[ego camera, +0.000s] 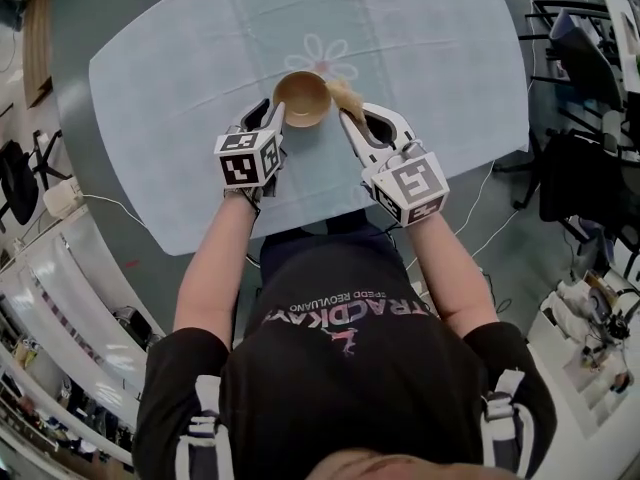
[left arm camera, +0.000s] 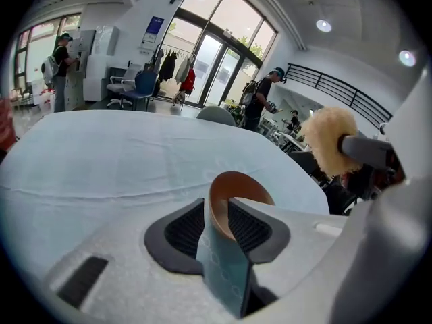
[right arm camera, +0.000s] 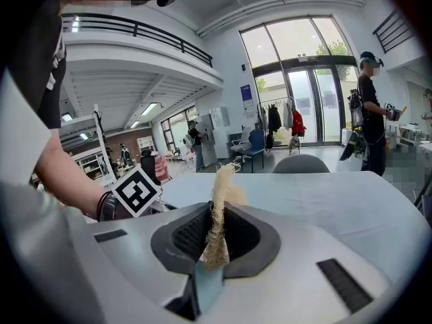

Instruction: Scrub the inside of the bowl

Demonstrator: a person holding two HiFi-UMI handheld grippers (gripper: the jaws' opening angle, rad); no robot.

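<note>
Now, head view: left tongs pinched the near-left rim of the brown bowl, mid-frame over the bench, one jaw inside the wall and one outside. Could not tell whether the bowl's foot touched the bench. Right tongs were pressed together on a pale fibre scrubber, its long axis running out past the tips toward upper frame. Scrubber sat just beside the bowl's right rim, outside the hollow. In left gripper view the bowl's mouth tilted toward the scrubber at right. Judged: scrubbing not begun; scrubber must go left over the rim, then down in.
</note>
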